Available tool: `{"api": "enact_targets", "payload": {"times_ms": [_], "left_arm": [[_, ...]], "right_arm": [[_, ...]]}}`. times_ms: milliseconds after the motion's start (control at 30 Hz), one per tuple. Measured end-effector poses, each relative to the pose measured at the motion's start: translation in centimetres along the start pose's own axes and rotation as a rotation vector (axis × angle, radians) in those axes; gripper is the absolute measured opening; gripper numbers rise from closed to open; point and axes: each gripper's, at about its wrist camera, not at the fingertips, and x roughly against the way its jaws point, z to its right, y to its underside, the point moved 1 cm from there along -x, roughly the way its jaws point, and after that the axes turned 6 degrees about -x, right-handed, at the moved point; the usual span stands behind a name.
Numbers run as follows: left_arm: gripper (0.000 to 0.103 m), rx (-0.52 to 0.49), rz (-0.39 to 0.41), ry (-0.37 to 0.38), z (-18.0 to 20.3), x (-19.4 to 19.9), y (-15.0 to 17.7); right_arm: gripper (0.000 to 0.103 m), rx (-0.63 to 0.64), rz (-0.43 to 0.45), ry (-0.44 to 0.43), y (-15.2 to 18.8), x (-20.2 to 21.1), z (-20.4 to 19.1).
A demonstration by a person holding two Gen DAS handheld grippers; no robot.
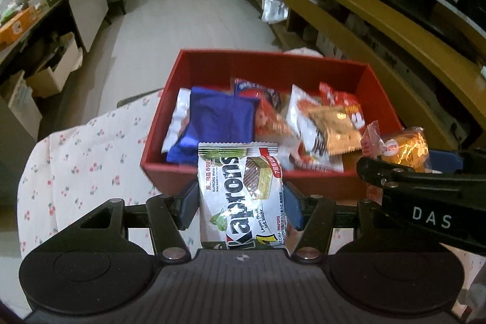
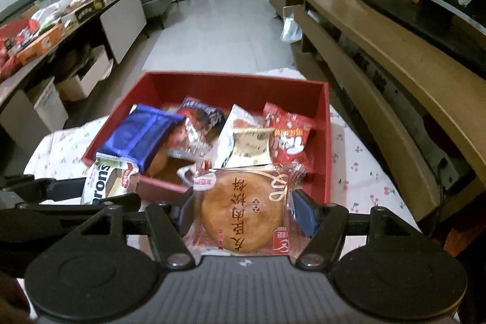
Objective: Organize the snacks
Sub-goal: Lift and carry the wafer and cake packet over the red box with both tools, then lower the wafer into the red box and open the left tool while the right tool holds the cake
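While both tools are gripping snacks just short of the box, the left tool (image 1: pixel 241 202) is clamping a white Kaprons wafer pack (image 1: pixel 241 193) between its blue pads, the pack standing upright with its top edge overlapping the near wall of the red box (image 1: pixel 212 59). The right tool (image 2: pixel 243 213) is pinching a clear-wrapped round pastry (image 2: pixel 241 211) by its sides, and the pastry is hanging over the box's near rim. Each tool is showing in the other's view, side by side, left beside right. Inside the box a blue packet (image 1: pixel 212 120) is lying at the left, a red packet (image 2: pixel 288 135) at the right, and a gold sachet (image 2: pixel 250 146) is resting on white wrappers between them. The box is sitting on a cherry-print cloth (image 1: pixel 85 154) covering the table.
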Motion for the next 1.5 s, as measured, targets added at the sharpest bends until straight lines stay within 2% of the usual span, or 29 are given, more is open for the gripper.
{"api": "enact_targets", "payload": {"times_ms": [200, 500, 767, 1500], "left_arm": [[0.064, -0.004, 0.025, -0.012, 0.2, -0.8, -2.0], [0.064, -0.009, 0.022, -0.023, 0.3, -3.1, -3.8], [0.064, -0.013, 0.005, -0.042, 0.3, -4.7, -4.2], [0.064, -0.048, 0.015, -0.086, 1.0, -5.4, -4.6]], "right_arm": [[0.065, -0.022, 0.032, 0.012, -1.9, -0.7, 0.3], [0.065, -0.037, 0.032, 0.035, -3.6, -3.0, 0.9], [0.065, -0.035, 0.017, 0.05, -4.0, -4.8, 1.2], [0.065, -0.05, 0.014, 0.064, -4.3, -6.2, 1.3]]}}
